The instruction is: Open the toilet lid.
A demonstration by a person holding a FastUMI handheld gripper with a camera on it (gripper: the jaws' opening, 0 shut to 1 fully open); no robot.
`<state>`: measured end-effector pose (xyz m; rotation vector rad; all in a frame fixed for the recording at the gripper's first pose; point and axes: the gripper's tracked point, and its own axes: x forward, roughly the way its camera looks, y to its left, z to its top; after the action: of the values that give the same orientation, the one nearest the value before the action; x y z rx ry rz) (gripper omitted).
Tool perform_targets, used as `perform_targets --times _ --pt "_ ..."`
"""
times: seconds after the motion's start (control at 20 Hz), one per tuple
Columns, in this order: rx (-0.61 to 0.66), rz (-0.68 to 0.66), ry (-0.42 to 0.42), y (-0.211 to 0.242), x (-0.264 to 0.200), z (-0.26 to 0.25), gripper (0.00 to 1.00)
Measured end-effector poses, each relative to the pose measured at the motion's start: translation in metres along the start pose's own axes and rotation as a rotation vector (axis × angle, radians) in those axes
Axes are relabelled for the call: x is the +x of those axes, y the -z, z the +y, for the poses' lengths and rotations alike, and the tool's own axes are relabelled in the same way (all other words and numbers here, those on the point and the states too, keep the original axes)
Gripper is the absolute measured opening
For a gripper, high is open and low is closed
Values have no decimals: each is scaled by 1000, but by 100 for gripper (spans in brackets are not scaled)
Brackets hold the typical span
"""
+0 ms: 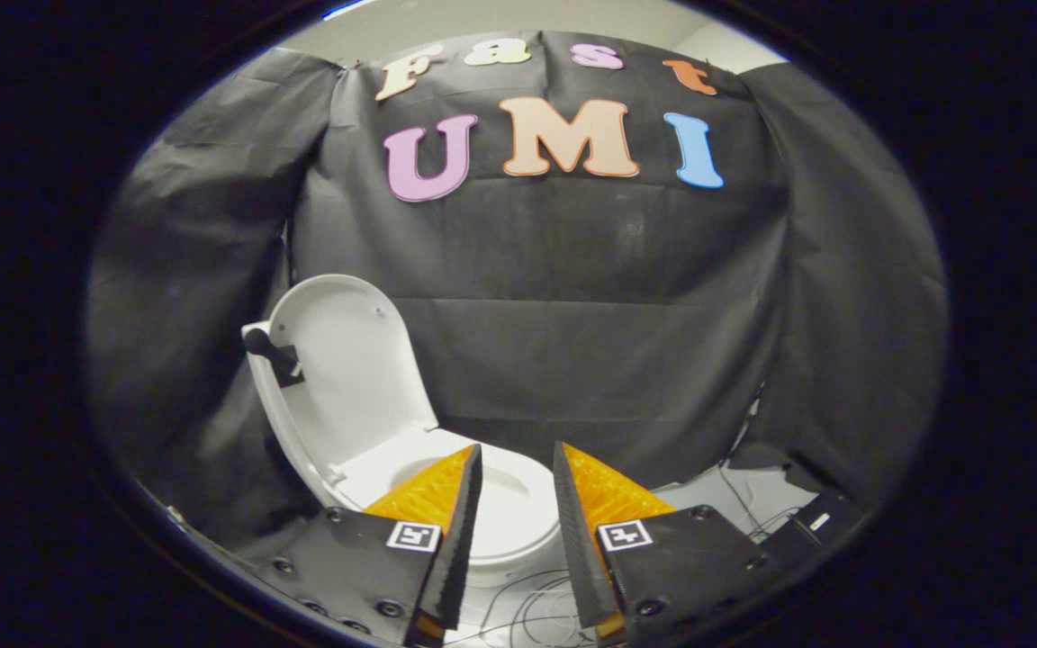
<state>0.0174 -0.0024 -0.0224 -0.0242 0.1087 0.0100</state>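
Note:
A small white toilet (491, 513) stands on the floor just ahead of my fingers. Its lid (347, 369) is raised upright, leaning back to the left, with its inner face turned toward me. The seat ring and bowl opening (505, 481) lie uncovered below it. A dark piece (271, 353) sticks out at the lid's left edge. My gripper (517, 459) is open, its fingers a little apart with nothing between them. Through the gap I see the seat and the toilet's front rim. The fingertips sit apart from the lid, to its lower right.
Black cloth (590, 324) hangs as the wall behind the toilet and on both sides. Thin cables (527, 612) lie on the light floor in front of the toilet. A dark box (811, 522) with wires sits on the floor at the right.

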Motion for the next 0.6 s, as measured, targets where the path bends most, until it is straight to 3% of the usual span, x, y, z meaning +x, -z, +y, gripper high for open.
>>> perform_targets --times 0.25,0.4,0.6 --pt "54 -84 10 -15 -34 -9 49" --pt "40 -207 10 -36 -56 -5 49" --pt "19 -211 14 -32 -60 -6 49"
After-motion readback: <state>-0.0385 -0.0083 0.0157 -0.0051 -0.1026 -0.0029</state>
